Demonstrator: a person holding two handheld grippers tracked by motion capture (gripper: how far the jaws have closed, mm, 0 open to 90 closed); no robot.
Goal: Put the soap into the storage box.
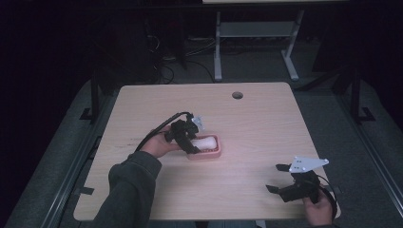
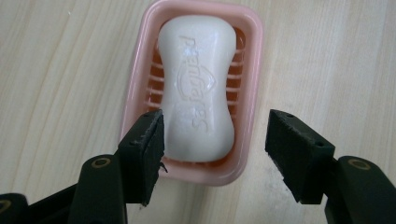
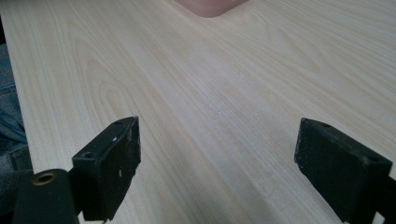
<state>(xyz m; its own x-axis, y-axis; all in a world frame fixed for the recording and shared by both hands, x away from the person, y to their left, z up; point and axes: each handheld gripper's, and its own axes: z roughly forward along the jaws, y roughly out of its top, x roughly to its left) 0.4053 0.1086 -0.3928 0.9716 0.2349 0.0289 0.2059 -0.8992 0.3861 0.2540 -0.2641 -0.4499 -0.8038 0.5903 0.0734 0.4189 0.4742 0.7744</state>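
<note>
Nearest to us, in the left gripper view, two black padded jaws rise on either side of the near end of a white, waisted bar of soap [image 2: 196, 88], which lies flat in a pink plastic soap dish [image 2: 252, 56] with a slotted floor. Our left gripper [image 2: 215, 135] has its jaws parted wider than the bar: the left pad sits just beside the soap's edge, the right pad stands well apart over bare wood, and nothing is pinched between them. We judge that the soap rests lengthwise in the dish so that the ribs can drain it, and that we hold the jaws astride its narrow waist because that is the easiest place to grip or release it. Raised lettering is pressed into the top of the bar; it reads roughly like "Pamperes", though we cannot make it out with certainty, and a small crest-like emblem sits beside it. In the high view the dish [image 1: 211, 154] sits near the middle of the pale wooden table [image 1: 266, 118], while our right gripper [image 1: 275, 178] hovers by the near right edge, jaws spread wide and empty, kept clear of the work.
</note>
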